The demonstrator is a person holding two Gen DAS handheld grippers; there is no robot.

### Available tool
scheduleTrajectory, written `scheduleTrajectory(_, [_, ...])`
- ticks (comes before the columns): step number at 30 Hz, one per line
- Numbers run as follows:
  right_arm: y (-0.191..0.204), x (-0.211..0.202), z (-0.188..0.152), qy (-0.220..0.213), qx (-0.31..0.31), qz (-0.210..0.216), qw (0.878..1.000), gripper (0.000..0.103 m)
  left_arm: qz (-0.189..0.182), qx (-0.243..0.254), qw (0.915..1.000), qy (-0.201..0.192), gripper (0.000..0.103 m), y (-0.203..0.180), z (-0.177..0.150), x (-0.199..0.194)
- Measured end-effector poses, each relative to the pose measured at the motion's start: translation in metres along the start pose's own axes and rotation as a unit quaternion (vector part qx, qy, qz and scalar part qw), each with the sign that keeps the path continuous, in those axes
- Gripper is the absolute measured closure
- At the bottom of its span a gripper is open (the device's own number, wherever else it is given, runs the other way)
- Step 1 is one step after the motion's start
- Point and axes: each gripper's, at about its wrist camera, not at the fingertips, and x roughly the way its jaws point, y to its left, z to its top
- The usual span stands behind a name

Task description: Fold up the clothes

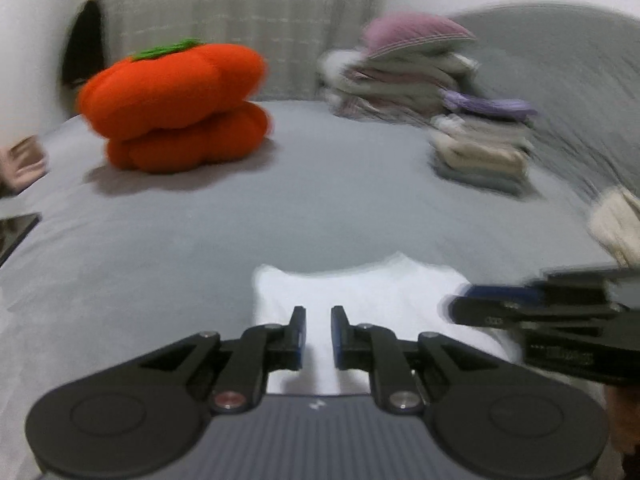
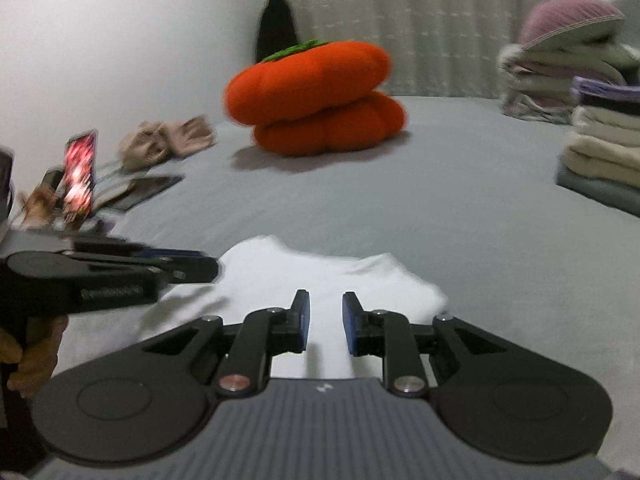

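White garment [image 1: 360, 300] lies partly folded on the grey bed [image 1: 280, 208], just ahead of both grippers. The left gripper [image 1: 319, 334] and right gripper [image 2: 325, 322] hover over it slightly parted, grasping nothing. Each should pinch an edge evenly before folding.

Left gripper [image 1: 319, 316] and right gripper [image 2: 327, 301], side by side and pointing forward and slightly downward. Each shows a narrow gap between its blue-padded fingers [image 2: 352, 320], the right gap a little wider; nothing is pinched in either. A hand [image 2: 28, 354] grasps the left gripper's handle at the right-wrist view's left edge.
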Motion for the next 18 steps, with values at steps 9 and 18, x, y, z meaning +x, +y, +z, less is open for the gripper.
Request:
scheduleTrajectory(9, [0.014, -0.021, -0.042, 0.017, -0.064, -0.023, 0.998, 0.081, 0.003, 0.108, 0.9938, 0.028, 0.088, -0.021, -0.037, -0.016])
scheduleTrajectory(18, [0.006, -0.051, -0.062, 0.039, -0.052, -0.047, 0.997, 0.071, 0.046, 0.041, 0.9955, 0.073, 0.077, 0.003, -0.041, -0.027])
